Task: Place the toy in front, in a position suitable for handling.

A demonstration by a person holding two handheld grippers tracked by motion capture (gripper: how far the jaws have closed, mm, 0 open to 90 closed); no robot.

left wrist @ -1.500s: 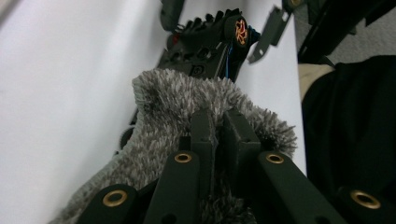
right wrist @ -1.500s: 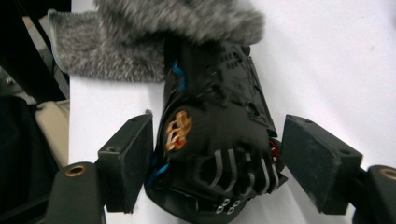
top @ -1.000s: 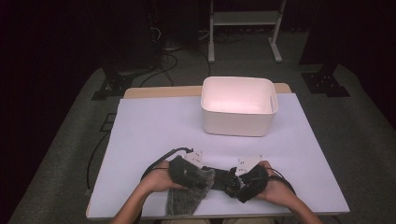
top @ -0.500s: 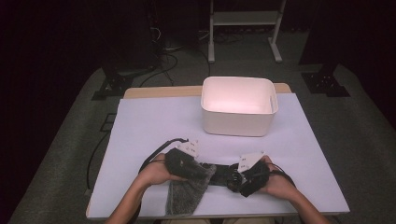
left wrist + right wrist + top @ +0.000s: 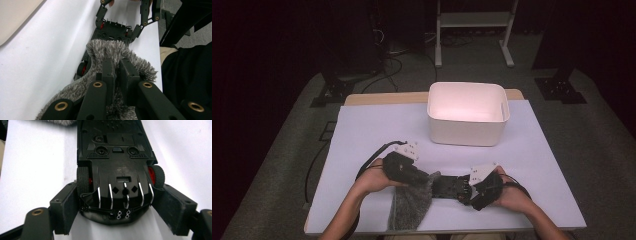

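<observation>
A black toy car [image 5: 447,186] lies underside up near the table's front edge, red hubs showing on its wheels [image 5: 157,175]. My right gripper [image 5: 117,205] has its pads [image 5: 65,207] against both sides of the car's [image 5: 117,157] end; its jaws have just been closing a little with the car between them. A grey furry cloth [image 5: 409,205] hangs from my left gripper [image 5: 419,176], draping onto the table beside the car's other end. In the left gripper view the jaws [image 5: 116,66] are shut on the cloth's [image 5: 107,50] edge, with the car [image 5: 112,28] just beyond.
A white plastic bin [image 5: 468,112] stands open at the back middle of the white-covered table [image 5: 372,130]. Cables trail from both grippers. The table's front edge lies close under the cloth. Dark floor, stands and cables surround the table.
My left gripper has risen and drawn slightly left with the cloth, uncovering more of the car. The right gripper has stayed at the car's end.
</observation>
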